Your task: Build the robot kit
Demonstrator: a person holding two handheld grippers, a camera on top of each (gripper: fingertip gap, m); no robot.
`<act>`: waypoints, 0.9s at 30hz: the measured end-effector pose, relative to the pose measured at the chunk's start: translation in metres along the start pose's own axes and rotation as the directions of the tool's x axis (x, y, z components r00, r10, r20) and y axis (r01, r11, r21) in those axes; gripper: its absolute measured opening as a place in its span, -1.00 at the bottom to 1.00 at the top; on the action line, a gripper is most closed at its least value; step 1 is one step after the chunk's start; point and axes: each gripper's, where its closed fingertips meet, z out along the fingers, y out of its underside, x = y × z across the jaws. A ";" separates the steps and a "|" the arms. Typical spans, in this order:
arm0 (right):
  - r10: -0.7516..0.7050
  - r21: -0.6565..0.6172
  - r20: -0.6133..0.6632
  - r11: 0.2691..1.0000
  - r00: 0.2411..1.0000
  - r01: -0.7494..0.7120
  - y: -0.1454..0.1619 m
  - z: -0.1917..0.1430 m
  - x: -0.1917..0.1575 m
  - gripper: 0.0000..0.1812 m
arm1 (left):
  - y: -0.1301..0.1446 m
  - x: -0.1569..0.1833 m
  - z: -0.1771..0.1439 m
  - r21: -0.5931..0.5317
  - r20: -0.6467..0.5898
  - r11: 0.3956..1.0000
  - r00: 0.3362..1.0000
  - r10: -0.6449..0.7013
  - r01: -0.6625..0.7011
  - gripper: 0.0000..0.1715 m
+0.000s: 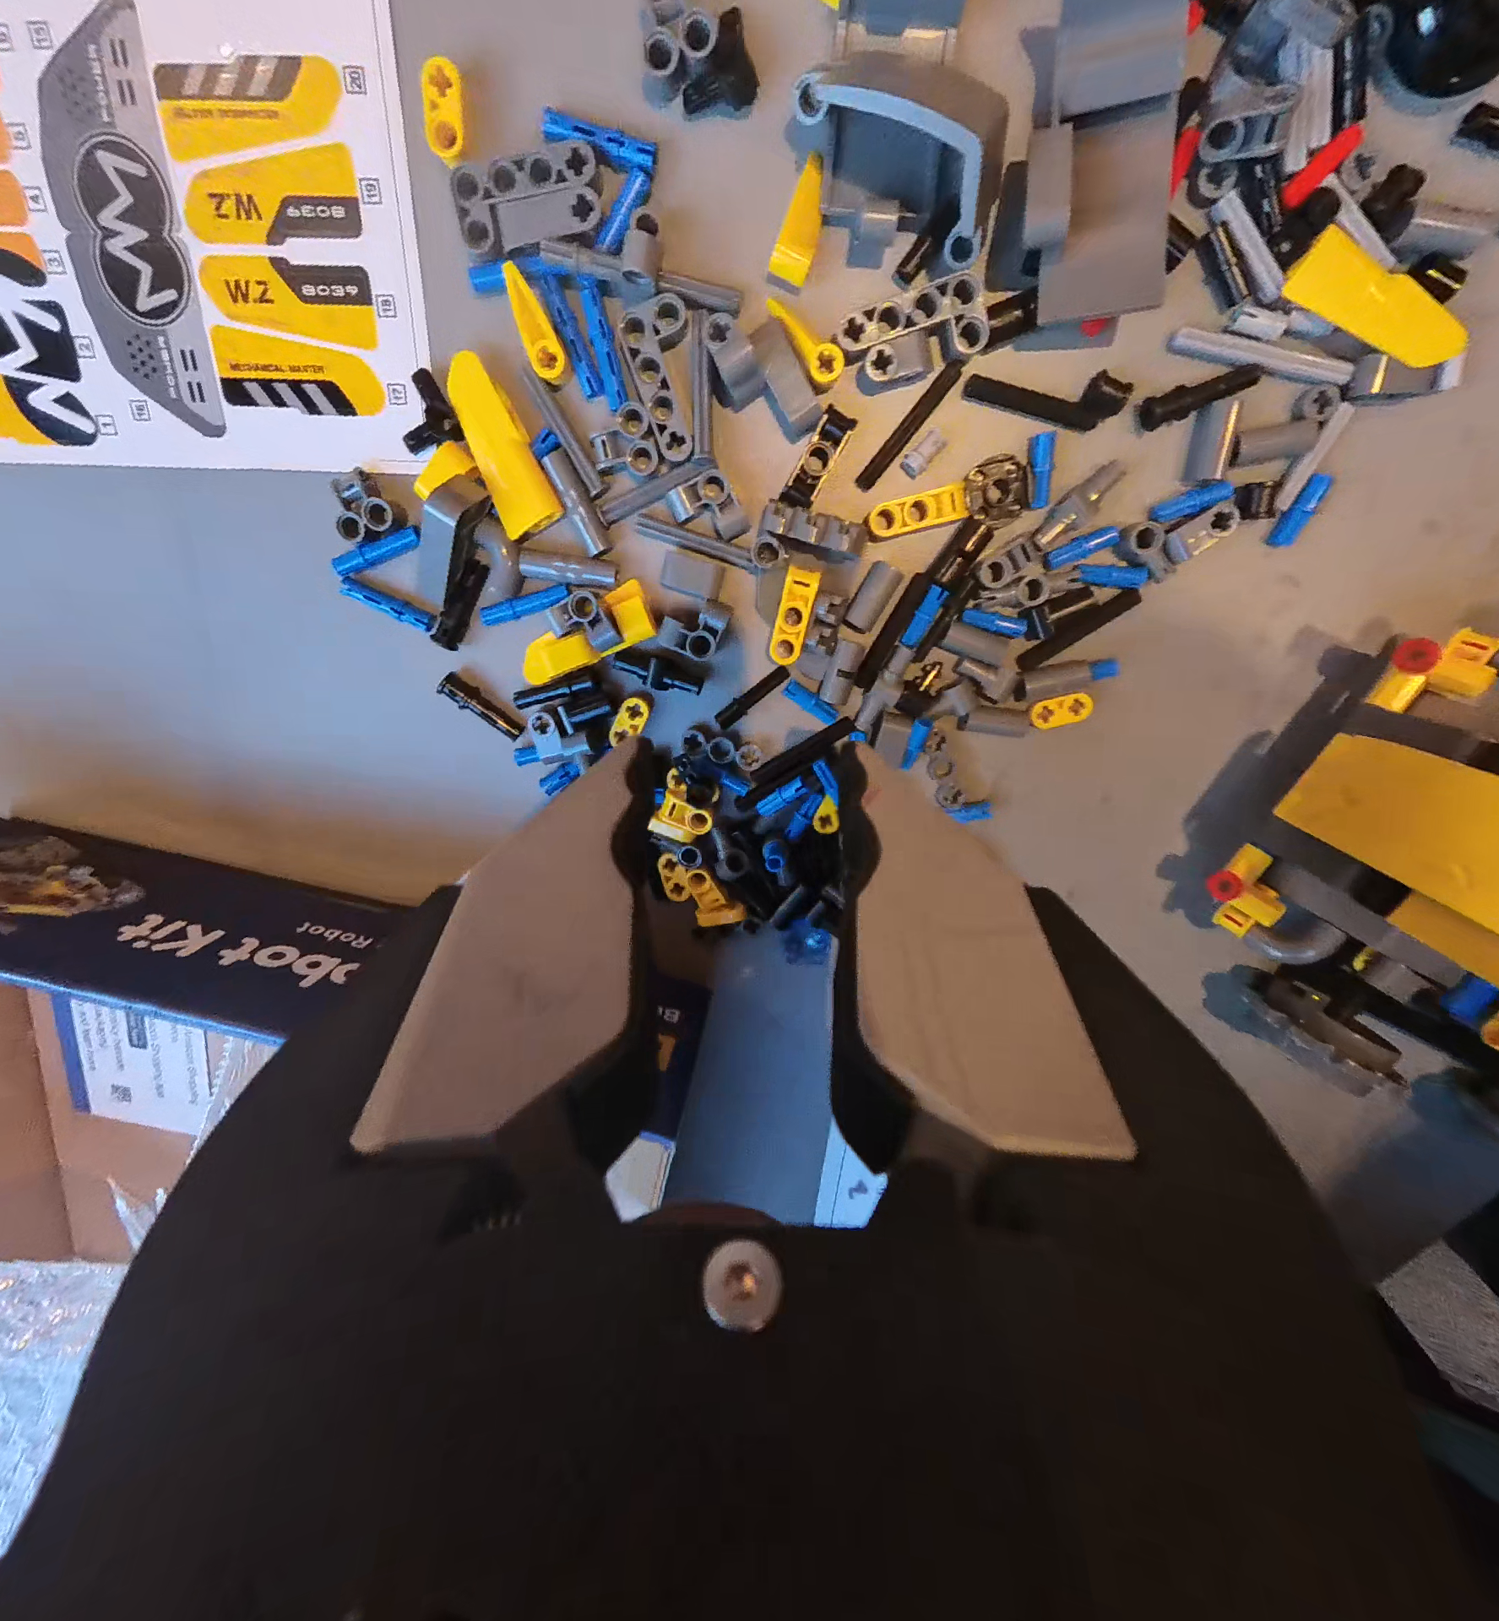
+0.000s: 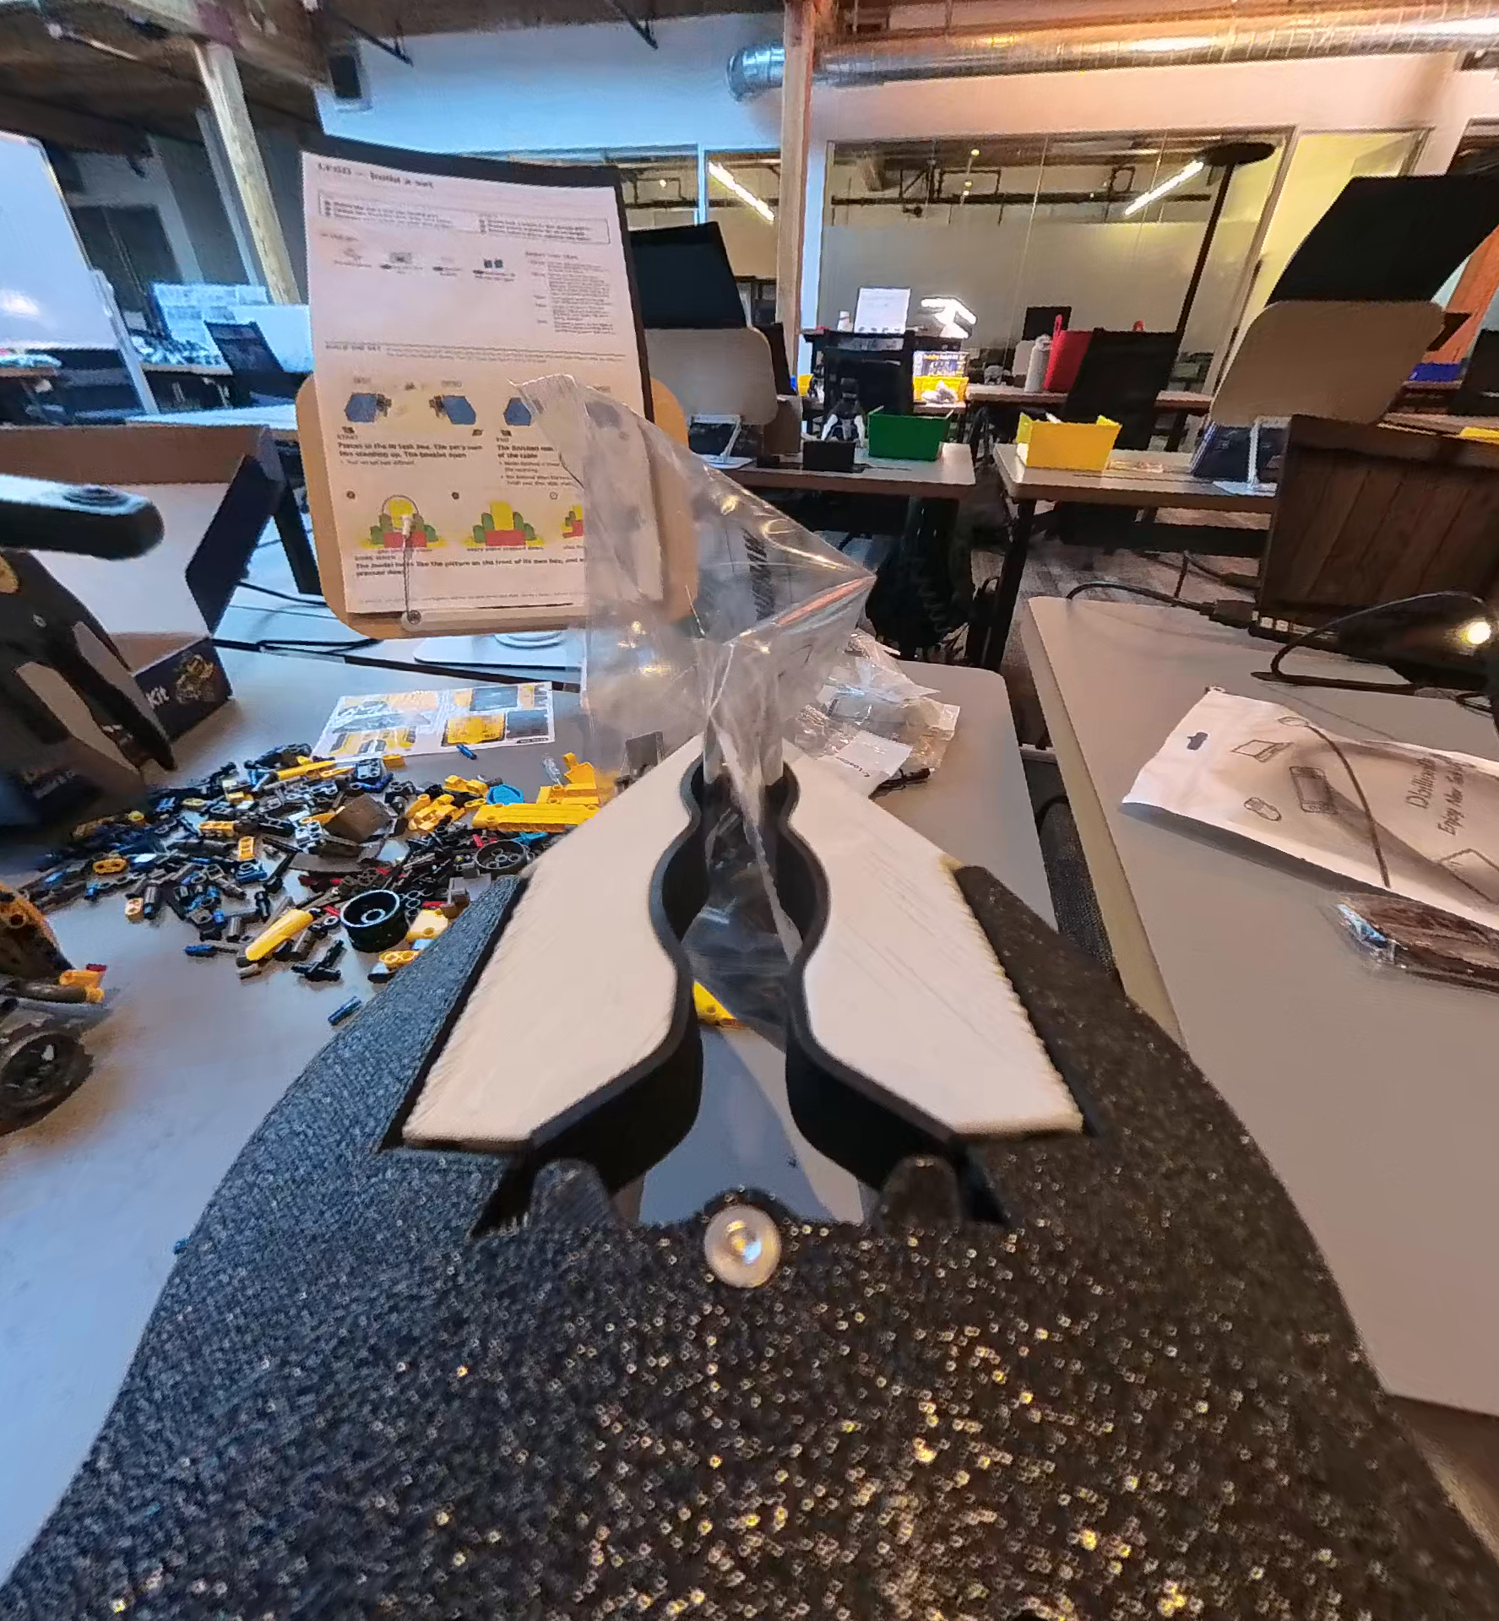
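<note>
The right gripper, white-faced fingers set in a glittery black body, is pinched tight on a crumpled clear plastic bag that stands up from its tips above the grey tabletop. The left gripper, its tan-faced fingers spread wide with nothing between them, hovers over a heap of small blue, black, yellow and grey plastic building pieces, a dense knot of pins and connectors lying just beneath its tips. A yellow-and-grey sticker sheet lies beyond the heap, a partly built yellow-and-grey model to one side, a dark blue kit box to the other. A printed instruction sheet on a stand faces the table. The thin film could slide out of the pinch if tugged, and any pieces left inside, which cannot be made out, would spill; a low sweep of the open fingers would scatter the pins.
</note>
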 end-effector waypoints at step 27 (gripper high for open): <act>-0.016 -0.073 -0.011 0.997 1.000 0.015 0.012 0.005 0.004 -0.94 | -0.038 0.032 0.008 0.104 -0.126 0.994 0.991 0.036 -0.023 -0.87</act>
